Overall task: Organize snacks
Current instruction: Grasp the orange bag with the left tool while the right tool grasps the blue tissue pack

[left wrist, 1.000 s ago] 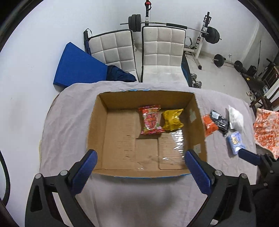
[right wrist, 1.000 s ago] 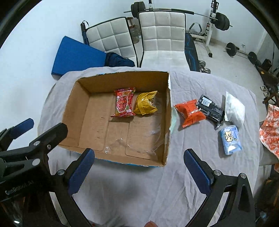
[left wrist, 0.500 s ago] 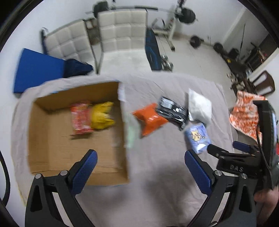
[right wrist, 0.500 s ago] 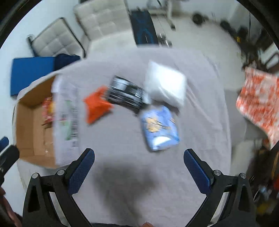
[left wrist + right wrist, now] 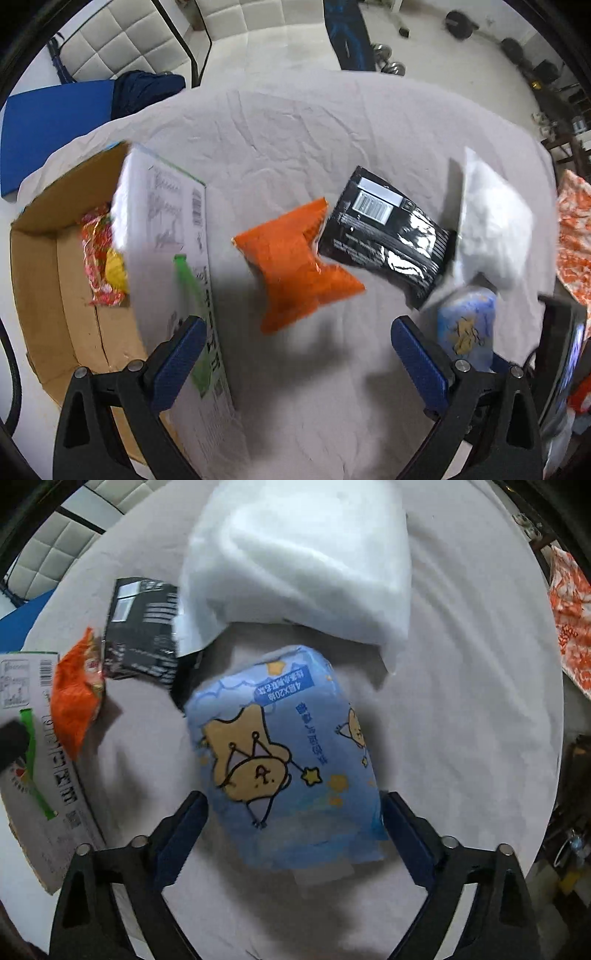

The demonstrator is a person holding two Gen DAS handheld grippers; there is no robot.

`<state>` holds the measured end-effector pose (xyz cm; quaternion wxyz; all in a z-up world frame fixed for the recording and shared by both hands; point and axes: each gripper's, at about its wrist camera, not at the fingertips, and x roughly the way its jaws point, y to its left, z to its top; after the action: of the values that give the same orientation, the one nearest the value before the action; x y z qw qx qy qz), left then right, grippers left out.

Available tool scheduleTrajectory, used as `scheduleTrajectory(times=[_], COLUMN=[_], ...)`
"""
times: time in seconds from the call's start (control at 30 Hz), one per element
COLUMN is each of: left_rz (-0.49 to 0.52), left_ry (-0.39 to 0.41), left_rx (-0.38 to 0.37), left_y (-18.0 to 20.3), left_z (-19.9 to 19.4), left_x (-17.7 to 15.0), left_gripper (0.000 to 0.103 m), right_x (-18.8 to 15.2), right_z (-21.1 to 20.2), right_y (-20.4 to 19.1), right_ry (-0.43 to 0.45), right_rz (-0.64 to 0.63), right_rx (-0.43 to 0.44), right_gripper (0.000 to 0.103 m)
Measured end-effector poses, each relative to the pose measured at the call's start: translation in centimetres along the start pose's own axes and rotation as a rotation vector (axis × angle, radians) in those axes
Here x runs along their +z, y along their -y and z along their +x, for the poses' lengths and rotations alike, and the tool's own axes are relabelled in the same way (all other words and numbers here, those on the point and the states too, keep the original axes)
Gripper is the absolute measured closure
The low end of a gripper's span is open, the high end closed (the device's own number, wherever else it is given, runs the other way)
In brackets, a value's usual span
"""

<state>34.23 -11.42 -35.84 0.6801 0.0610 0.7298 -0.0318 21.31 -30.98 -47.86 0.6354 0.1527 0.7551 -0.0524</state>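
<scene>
A light blue cartoon-printed pack lies on the grey cloth between the open fingers of my right gripper, which straddle its near end without squeezing it. Behind it sit a white pack, a black pack and an orange pack. My left gripper hovers open just short of the orange pack. To its right lie the black pack, white pack and blue pack. The cardboard box at left holds a red pack and a yellow pack.
The box's printed white outer wall stands close to the left gripper's left finger. An orange patterned cloth hangs off the table's right side. White padded chairs and weights stand beyond the far edge.
Both grippers have swung right, away from the box, and dropped lower. The right one has closed in on the blue pack; the left now faces the orange pack.
</scene>
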Motion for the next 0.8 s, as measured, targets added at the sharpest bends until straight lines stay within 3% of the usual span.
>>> scheduleTrajectory(times=[0.33, 0.43, 0.5, 0.57, 0.8], left_rz=[0.064, 0.092, 0.087, 0.080, 0.067], left_ry=[-0.087, -0.118, -0.144, -0.147, -0.091], left_rx=[0.162, 0.181, 0.178, 0.176, 0.055], left_y=[2.0, 2.6, 2.6, 2.3, 2.6], left_z=[4.2, 5.6, 6.4, 6.9, 6.1], left_x=[3.5, 3.8, 3.7, 3.2, -1.8], left_gripper=[0.000, 0.015, 0.044, 0.054, 0.056], right_x=[1.0, 1.0, 1.1, 1.4, 0.4], right_z=[1.1, 1.2, 1.3, 1.3, 1.3], right_y=[0.2, -0.2, -0.3, -0.9, -0.4], right_ry=[-0.028, -0.030, -0.034, -0.038, -0.057], right_rz=[-0.008, -0.016, -0.022, -0.030, -0.064], right_rx=[-0.029, -0.043, -0.048, -0.063, -0.084], right_gripper=[0.019, 0.021, 0.029, 0.033, 0.038])
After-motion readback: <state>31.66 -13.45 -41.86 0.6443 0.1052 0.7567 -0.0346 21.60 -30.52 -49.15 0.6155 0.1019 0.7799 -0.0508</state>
